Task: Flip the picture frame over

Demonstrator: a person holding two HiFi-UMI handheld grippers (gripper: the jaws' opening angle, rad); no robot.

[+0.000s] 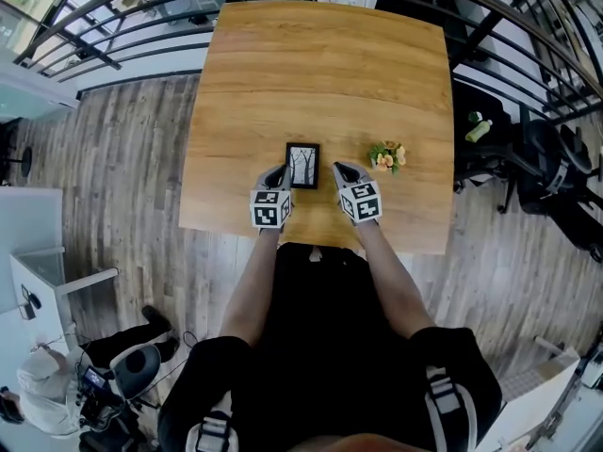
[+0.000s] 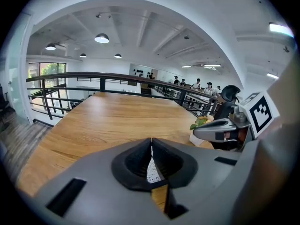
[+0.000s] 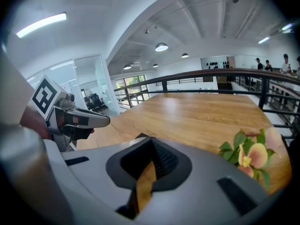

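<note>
The picture frame (image 1: pixel 302 165), black-edged with a tree print, lies face up on the wooden table (image 1: pixel 320 64) near its front edge. My left gripper (image 1: pixel 283 171) is shut right at the frame's left side, and my right gripper (image 1: pixel 337 168) is shut just off its right side. In the left gripper view the jaws (image 2: pixel 151 140) meet at the tips, and a sliver of the print (image 2: pixel 151 170) shows through the hollow behind them. In the right gripper view the jaws (image 3: pixel 151 140) are closed with bare wood behind, and a dark frame corner (image 3: pixel 136 137) shows beside them.
A small bunch of orange flowers (image 1: pixel 387 155) stands on the table to the right of the frame, also seen as flowers (image 3: pixel 251 153) close to the right jaw. A black railing (image 1: pixel 113 40) runs round the table's far sides. The table's far half is bare wood.
</note>
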